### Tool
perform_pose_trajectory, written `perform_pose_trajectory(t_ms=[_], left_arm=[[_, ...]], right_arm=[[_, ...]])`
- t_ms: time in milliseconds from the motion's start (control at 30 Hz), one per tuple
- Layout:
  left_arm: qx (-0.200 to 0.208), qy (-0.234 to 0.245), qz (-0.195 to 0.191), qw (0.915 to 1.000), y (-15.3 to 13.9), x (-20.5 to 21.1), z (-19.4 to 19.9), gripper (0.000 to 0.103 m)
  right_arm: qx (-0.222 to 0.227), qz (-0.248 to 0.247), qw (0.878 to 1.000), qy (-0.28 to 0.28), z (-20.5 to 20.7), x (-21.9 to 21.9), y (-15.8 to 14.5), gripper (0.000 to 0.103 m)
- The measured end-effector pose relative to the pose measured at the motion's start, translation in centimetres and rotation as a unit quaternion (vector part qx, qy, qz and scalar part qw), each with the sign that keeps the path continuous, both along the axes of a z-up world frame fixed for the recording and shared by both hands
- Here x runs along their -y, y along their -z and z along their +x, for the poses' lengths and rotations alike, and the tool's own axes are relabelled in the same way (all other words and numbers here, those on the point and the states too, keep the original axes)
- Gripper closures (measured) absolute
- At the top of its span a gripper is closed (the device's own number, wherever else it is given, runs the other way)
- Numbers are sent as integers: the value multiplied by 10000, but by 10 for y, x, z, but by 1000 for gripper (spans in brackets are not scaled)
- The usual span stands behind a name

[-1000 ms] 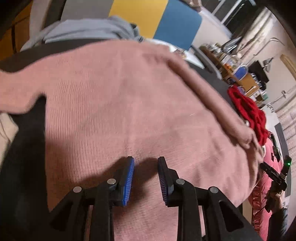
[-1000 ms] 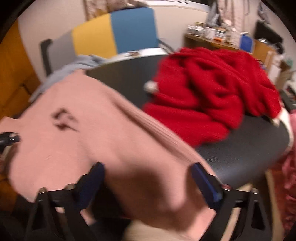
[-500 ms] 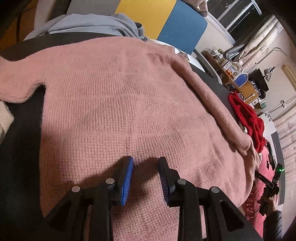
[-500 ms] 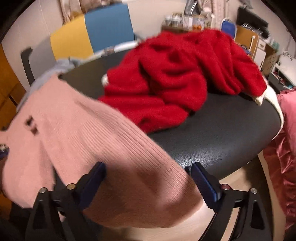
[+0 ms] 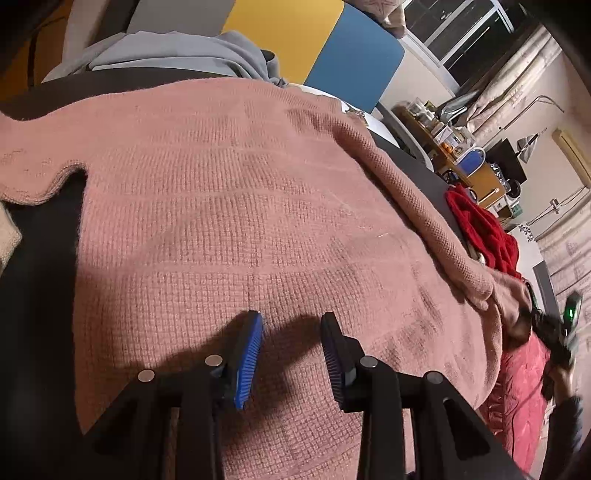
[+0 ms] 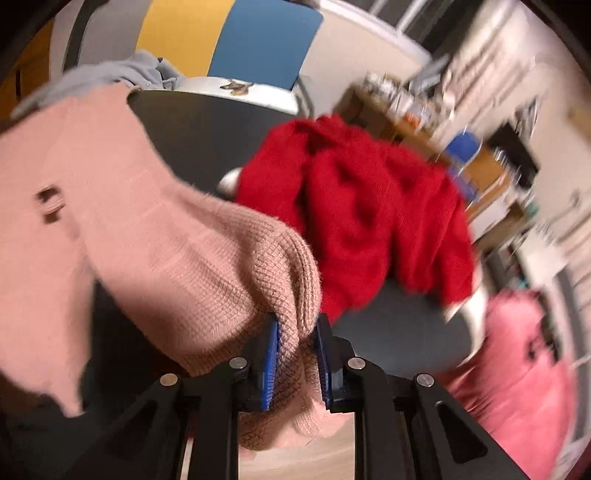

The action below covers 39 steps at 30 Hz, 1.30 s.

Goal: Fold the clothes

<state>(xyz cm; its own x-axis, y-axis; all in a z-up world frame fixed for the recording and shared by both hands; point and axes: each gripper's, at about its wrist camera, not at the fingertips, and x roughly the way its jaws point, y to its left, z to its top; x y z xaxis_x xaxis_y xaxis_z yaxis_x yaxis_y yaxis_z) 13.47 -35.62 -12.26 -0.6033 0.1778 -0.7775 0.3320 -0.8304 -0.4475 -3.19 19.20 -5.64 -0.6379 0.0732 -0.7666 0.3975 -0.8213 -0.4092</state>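
A pink knit sweater lies spread over the black round table. My left gripper hovers low over its near part; its jaws are opening, with only flat fabric beneath them and nothing pinched. In the right wrist view, my right gripper is closing, and its blue pads squeeze a bunched fold of the pink sweater at the table's edge. A crumpled red sweater sits on the table just beyond that fold.
A grey garment lies at the table's far side, in front of a yellow and blue chair. A pink cushion sits low beside the table on the right. Cluttered wooden shelves stand behind.
My right gripper has gone from wide open around the sweater's edge to clamped on a fold of it, and it has rolled. The left jaws have widened a little.
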Motion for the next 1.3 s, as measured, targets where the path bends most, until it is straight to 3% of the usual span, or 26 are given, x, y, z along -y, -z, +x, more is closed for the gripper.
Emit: perform_pose_trajectory(t_ms=[100, 267, 300, 333, 400, 467, 533, 633, 733, 867, 900, 1067, 1233, 1300], left_arm=[[-18, 26, -60, 10000, 0, -2, 1, 70], [113, 214, -388, 9990, -3, -8, -2, 70], [170, 255, -458, 9985, -5, -10, -3, 70], [218, 299, -493, 9981, -8, -11, -4, 70], [167, 302, -529, 9980, -14, -8, -6, 70], [60, 266, -572, 9980, -21, -3, -10, 70], [-124, 179, -620, 9978, -31, 6, -21, 70], [-339, 21, -741, 9967, -44, 22, -47, 70], [-463, -99, -924, 9946, -51, 34, -74, 70], [-598, -216, -1169, 9911, -62, 47, -111, 70], [-606, -231, -1224, 9904, -63, 50, -117, 70], [-455, -515, -1308, 9890, -47, 75, -135, 70], [-98, -776, -1234, 9893, -11, 96, -126, 70], [-276, -714, -1257, 9891, -5, 99, -118, 70]], right_arm=[[-448, 528, 9976, 77, -43, 4, -20, 84], [-823, 791, 9908, 730, -131, -5, -35, 84], [-747, 749, 9903, 905, -153, -9, -34, 77], [-573, 623, 9911, 1027, -168, -9, -32, 62], [-294, 295, 9912, 1260, -197, -9, -30, 44], [-479, -52, 9916, 1204, -196, 1, -41, 44], [-348, -1082, 9912, 681, -186, 23, -55, 39], [43, -2250, 9740, -251, -168, 76, -66, 26], [875, -3026, 9434, -1034, -156, 142, -51, 26], [1807, -3803, 8961, -1407, -160, 225, -23, 26], [1918, -3819, 8917, -1494, -162, 250, -17, 26], [2076, -3538, 8938, -1810, -175, 330, -4, 25], [2153, -2797, 9179, -1815, -205, 384, 26, 24], [2231, -2621, 9243, -1647, -221, 393, 41, 24]])
